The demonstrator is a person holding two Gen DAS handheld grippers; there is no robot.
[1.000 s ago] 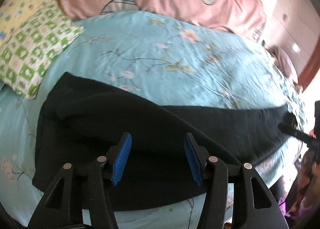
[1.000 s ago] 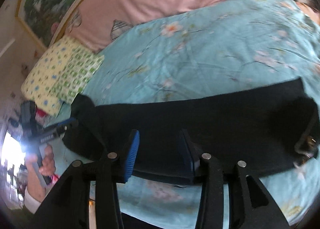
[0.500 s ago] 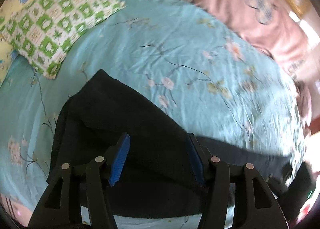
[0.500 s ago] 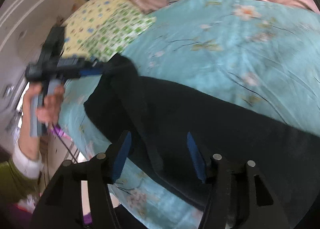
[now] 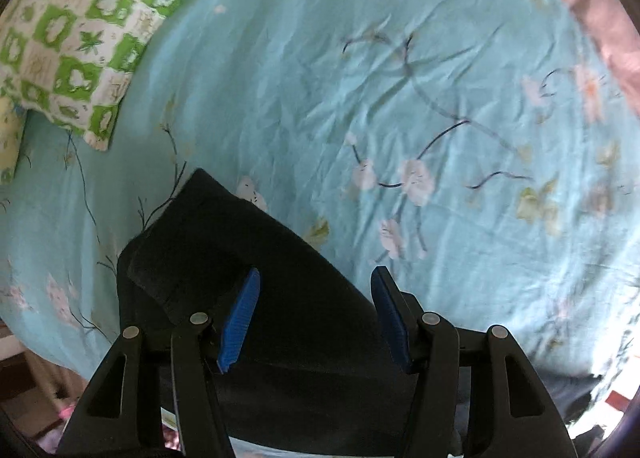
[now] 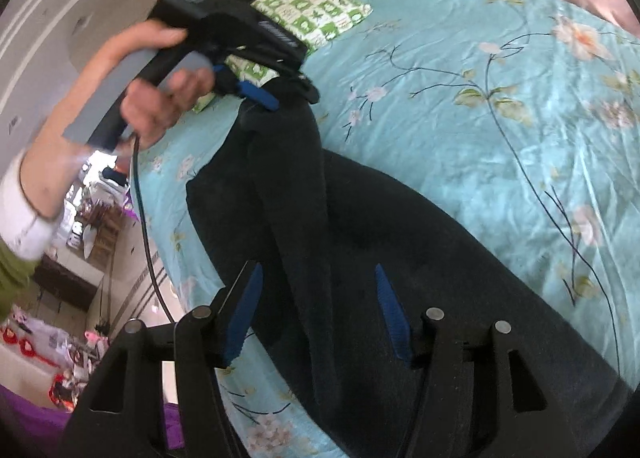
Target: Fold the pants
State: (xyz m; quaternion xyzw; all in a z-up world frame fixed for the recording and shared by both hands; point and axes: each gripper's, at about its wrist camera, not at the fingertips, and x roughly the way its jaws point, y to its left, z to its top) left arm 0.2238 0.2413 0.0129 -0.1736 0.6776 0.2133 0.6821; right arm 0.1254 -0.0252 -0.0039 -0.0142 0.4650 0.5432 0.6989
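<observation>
Right wrist view shows the person's left hand [image 6: 160,98] gripping the left gripper [image 6: 276,94], angled down onto the black pants [image 6: 360,258] near the floral bedsheet's [image 6: 480,118] edge. Both it and the right gripper [image 6: 318,314] stand wide, holding nothing.

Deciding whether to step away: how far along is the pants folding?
Done: the black pants lie as one long narrow strip on the bedsheet. In hand: left claw and right claw hover open over them, gripping nothing. Left: folding the strip crosswise.
</observation>
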